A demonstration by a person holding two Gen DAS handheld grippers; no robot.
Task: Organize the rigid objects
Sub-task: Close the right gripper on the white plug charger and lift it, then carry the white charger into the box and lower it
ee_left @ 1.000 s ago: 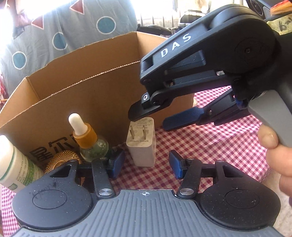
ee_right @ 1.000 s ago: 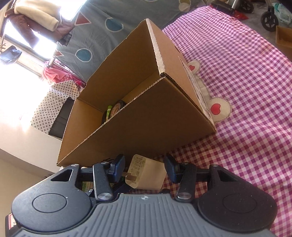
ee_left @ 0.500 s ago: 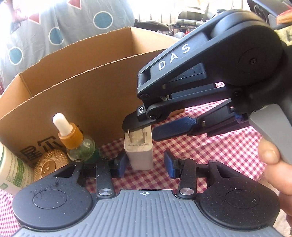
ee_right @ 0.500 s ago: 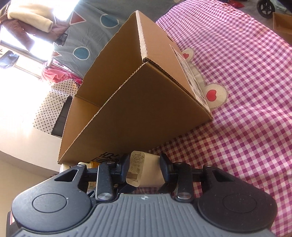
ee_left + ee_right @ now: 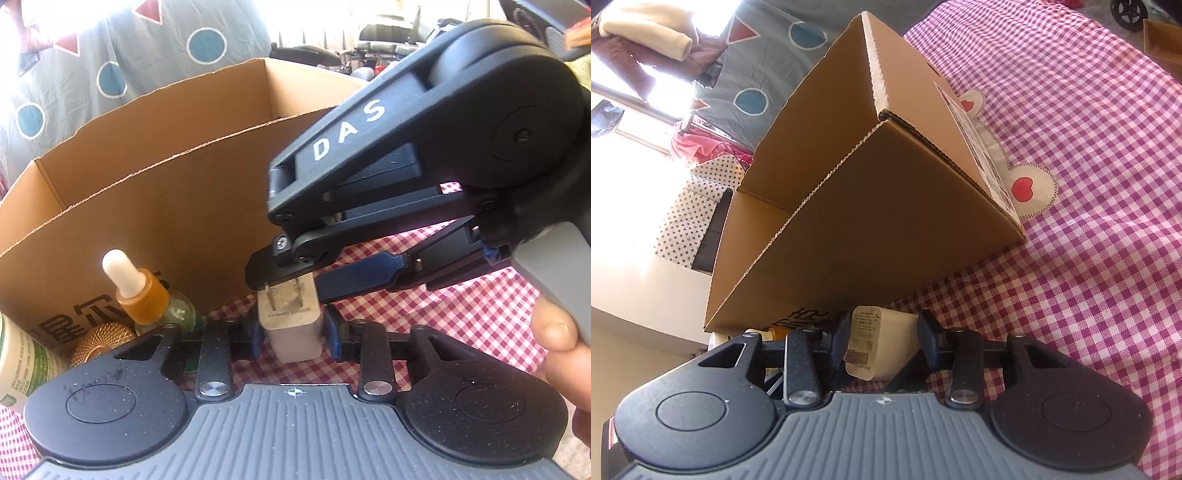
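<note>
A white charger plug (image 5: pixel 291 328) with two metal prongs sits in front of the open cardboard box (image 5: pixel 166 206). My left gripper (image 5: pixel 293 332) is shut on it, with a blue pad pressing each side. My right gripper (image 5: pixel 290 280) comes in from the upper right, one finger on the prongs and the blue finger at the charger's far edge. In the right wrist view the charger (image 5: pixel 882 343) lies tilted between the right gripper's (image 5: pixel 884 338) fingers. Those jaws are opening, and both fingers still touch the charger.
Left of the charger stand a glass dropper bottle (image 5: pixel 147 295) with an amber collar, a gold ribbed lid (image 5: pixel 99 339) and a white-and-green bottle (image 5: pixel 22 365). The box (image 5: pixel 886 221) rests on a red checked cloth (image 5: pixel 1071 258). A hand (image 5: pixel 557 328) holds the right gripper's handle.
My left gripper's pads have closed from wide apart onto the charger's sides. The right gripper's fingers closed on the charger, then widened slightly.
</note>
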